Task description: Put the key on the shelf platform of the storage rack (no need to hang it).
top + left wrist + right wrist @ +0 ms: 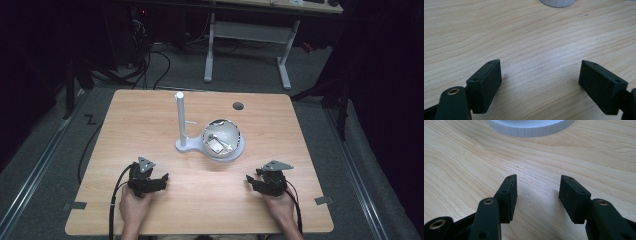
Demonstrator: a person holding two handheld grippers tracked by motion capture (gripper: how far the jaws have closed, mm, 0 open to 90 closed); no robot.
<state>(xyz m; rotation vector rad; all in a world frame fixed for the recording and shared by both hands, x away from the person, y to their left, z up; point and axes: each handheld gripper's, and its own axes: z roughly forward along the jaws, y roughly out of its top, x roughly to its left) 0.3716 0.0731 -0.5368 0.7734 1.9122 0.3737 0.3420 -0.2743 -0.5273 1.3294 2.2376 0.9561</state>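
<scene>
High view: white stand [181, 122], post upright, ribbed round base; clear dome [221, 137]; wood-grain bench [150, 125]. Left gripper [161, 181], right gripper [251, 181]: jaws open, empty.

Black tongs [161, 178], pale wood-grain table [150, 125], white ribbed stand [186, 145].

Left claw [161, 179] jaws wide apart, right claw [248, 180] jaws parted, both low, empty.

1. Table [150, 125]: pale wood-grain top, smooth, soft sheen;
2. Stand [181, 125]: white matt plastic, ribbed base rim;
3. Dome [222, 135]: clear, glossy;
4. Left gripper [540, 75] pads: black, matt, finely textured.
</scene>
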